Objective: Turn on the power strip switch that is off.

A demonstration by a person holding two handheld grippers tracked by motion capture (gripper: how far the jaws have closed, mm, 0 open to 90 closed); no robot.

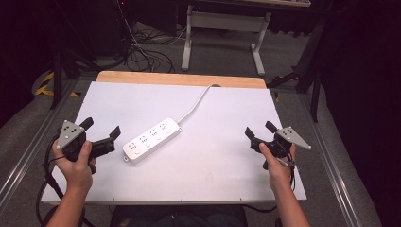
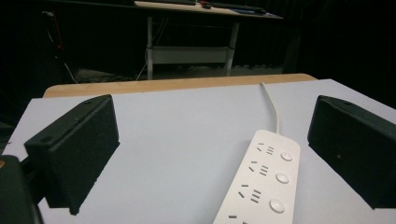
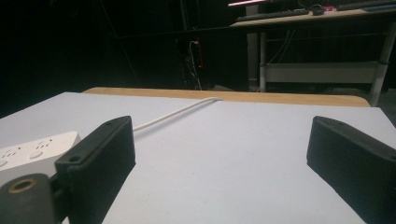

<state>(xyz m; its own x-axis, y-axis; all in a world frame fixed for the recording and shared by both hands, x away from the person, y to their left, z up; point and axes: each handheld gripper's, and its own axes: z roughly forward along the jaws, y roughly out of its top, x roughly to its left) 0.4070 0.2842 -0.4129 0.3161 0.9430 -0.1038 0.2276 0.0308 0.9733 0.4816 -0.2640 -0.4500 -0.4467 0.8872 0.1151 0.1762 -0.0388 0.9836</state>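
two spread grippers (image 1: 101,128) (image 1: 259,130) — power strip (image 1: 152,140) between

One white power strip (image 1: 152,140) lies on the table (image 1: 227,161), and one white cord (image 1: 195,105) runs from it toward the far edge. In the high view the strip shows four groups of sockets along its top; the left gripper view shows three round buttons (image 2: 280,177) beside them, with the near end cut off. There are two grippers: one left gripper (image 1: 101,129) and one right gripper (image 1: 259,129), each with two black jaws set wide apart, each held by one hand. One white board covers one wooden tabletop. Behind stands one desk (image 1: 226,21) with two legs.
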